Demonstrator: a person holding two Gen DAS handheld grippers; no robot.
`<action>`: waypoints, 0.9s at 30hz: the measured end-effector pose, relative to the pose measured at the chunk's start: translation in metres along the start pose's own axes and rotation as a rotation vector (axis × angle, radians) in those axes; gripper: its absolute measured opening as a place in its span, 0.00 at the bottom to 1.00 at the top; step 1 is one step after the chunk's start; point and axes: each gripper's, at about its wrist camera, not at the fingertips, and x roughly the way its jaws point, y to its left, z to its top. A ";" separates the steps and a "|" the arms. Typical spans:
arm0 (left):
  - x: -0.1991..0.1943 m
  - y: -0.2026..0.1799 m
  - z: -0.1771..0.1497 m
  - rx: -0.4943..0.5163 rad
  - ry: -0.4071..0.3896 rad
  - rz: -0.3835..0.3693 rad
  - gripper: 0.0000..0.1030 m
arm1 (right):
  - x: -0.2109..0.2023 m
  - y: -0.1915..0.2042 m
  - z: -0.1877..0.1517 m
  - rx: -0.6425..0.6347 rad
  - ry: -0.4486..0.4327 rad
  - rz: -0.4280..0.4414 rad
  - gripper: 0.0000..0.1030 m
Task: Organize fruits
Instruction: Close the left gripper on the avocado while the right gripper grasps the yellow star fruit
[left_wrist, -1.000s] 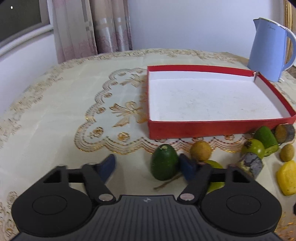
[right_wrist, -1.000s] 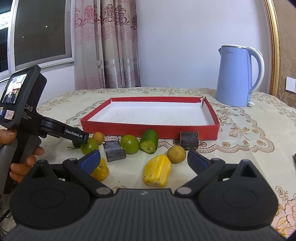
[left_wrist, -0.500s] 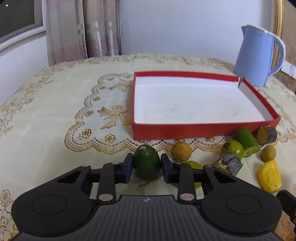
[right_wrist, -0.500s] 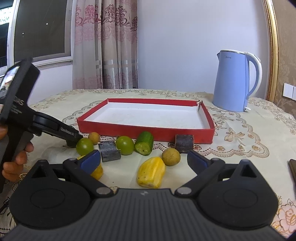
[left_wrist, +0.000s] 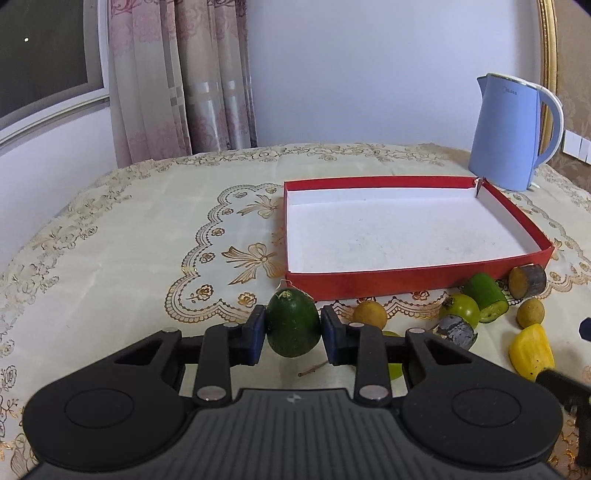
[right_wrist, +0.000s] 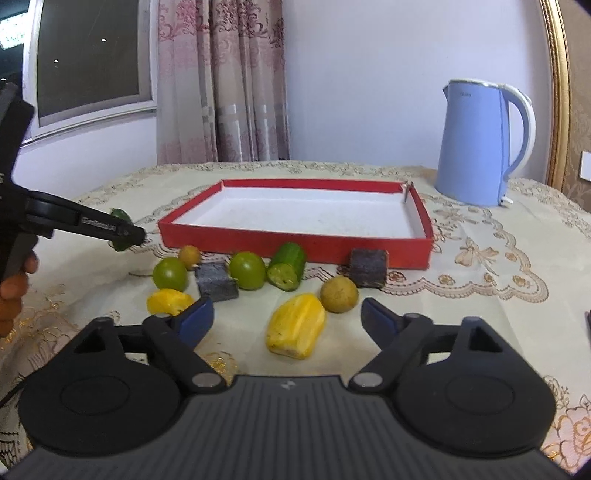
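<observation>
My left gripper (left_wrist: 293, 334) is shut on a dark green avocado (left_wrist: 293, 323) and holds it above the tablecloth, just in front of the left corner of the red tray (left_wrist: 369, 286). In the right wrist view the left gripper (right_wrist: 127, 232) shows at the left with the avocado (right_wrist: 119, 214) partly hidden. My right gripper (right_wrist: 286, 319) is open and empty, with a yellow fruit piece (right_wrist: 296, 326) between its fingers on the table. Several fruits lie in front of the tray: a green round fruit (right_wrist: 247, 269), a cucumber piece (right_wrist: 288, 266), a brown round fruit (right_wrist: 338, 294).
A blue kettle (right_wrist: 480, 147) stands behind the tray's right corner. Two dark blocks (right_wrist: 216, 282) (right_wrist: 369, 262) lie among the fruits. The red tray (right_wrist: 295, 242) has a white floor with nothing in it. A curtain and window are at the back left.
My left gripper closed on the avocado and lifted it off the table, towards the tray. My right gripper stayed open and moved a little forward over the fruits.
</observation>
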 end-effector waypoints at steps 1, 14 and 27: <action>0.000 -0.001 0.000 0.003 0.000 0.001 0.30 | 0.001 -0.001 0.000 -0.002 0.000 -0.010 0.77; -0.004 -0.007 -0.003 0.032 -0.017 -0.007 0.30 | 0.028 0.009 0.003 -0.054 0.108 -0.018 0.44; -0.003 -0.012 -0.007 0.052 -0.019 -0.025 0.30 | 0.041 0.017 0.005 -0.108 0.165 -0.056 0.40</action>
